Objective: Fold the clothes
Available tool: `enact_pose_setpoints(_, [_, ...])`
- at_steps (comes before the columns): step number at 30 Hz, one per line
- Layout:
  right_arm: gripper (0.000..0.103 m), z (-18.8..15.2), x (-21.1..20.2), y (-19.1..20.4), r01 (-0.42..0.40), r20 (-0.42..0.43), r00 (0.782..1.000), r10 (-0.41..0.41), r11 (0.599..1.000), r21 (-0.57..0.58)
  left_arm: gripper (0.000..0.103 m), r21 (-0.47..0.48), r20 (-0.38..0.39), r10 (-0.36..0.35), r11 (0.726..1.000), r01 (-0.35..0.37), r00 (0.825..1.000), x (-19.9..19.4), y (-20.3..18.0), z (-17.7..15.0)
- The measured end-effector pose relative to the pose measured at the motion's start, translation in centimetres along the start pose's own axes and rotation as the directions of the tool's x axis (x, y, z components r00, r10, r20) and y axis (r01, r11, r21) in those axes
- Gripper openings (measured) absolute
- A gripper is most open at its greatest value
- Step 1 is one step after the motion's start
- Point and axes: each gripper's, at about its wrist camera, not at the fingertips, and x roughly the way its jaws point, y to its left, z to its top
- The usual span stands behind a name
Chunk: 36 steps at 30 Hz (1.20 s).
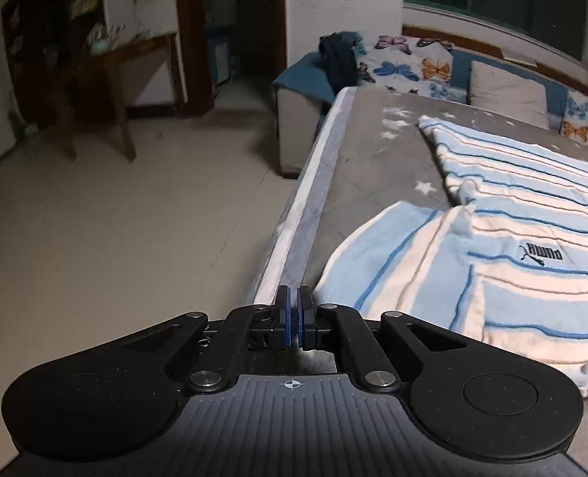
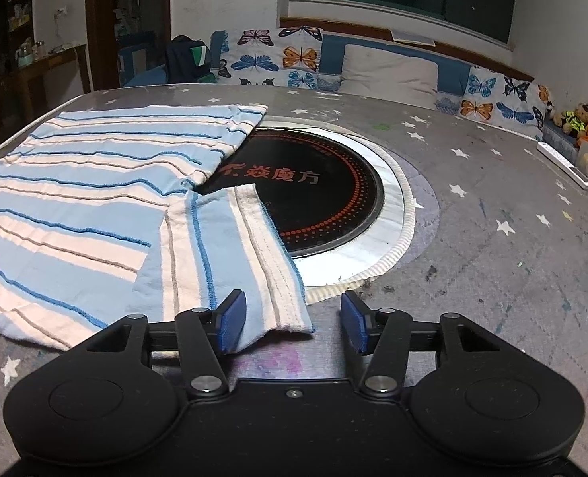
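We find the striped shirt [image 2: 95, 206] spread flat on the star-patterned table [image 2: 473, 183], its right sleeve [image 2: 230, 254] lying over the round hotplate [image 2: 326, 198]. The right gripper [image 2: 292, 324] stands wide open, straddling the sleeve's near cuff and holding nothing. The left gripper [image 1: 294, 320] is closed and empty at the table's left edge. We judge a sleeve fold in hand; closing on the cuff looks due.
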Motion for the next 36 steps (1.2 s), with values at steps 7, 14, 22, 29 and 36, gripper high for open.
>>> enact_pose_setpoints(7, [0.062,0.0,-0.4,1.3,-0.034,0.004,0.999,0.034,0.999,-0.02,0.006,0.072,0.083,-0.107,0.992,0.101,0.991,-4.2,-2.4,0.7])
enact_pose_setpoints(14, [0.062,-0.2,-0.6,0.7,-0.05,0.015,0.999,0.049,0.998,0.033,0.032,0.162,0.086,-0.239,0.961,0.223,0.967,-6.0,-6.6,0.7])
enact_pose_setpoints(22, [0.023,-0.5,-0.8,0.0,-0.069,0.029,0.997,0.066,0.993,0.093,0.034,0.216,0.0,-0.277,0.938,0.27,0.961,-4.1,-10.3,-1.2])
enact_pose_setpoints(29, [0.013,0.0,-2.0,0.3,-0.126,0.084,0.99,0.115,0.981,0.147,0.04,0.227,0.004,-0.276,0.936,0.268,0.961,-3.6,-10.7,-1.3])
enact_pose_setpoints(36, [0.013,1.8,-3.2,4.8,-0.245,0.139,0.962,0.236,0.968,0.051,0.046,0.189,0.03,-0.246,0.953,0.236,0.969,-4.2,-9.4,-0.8])
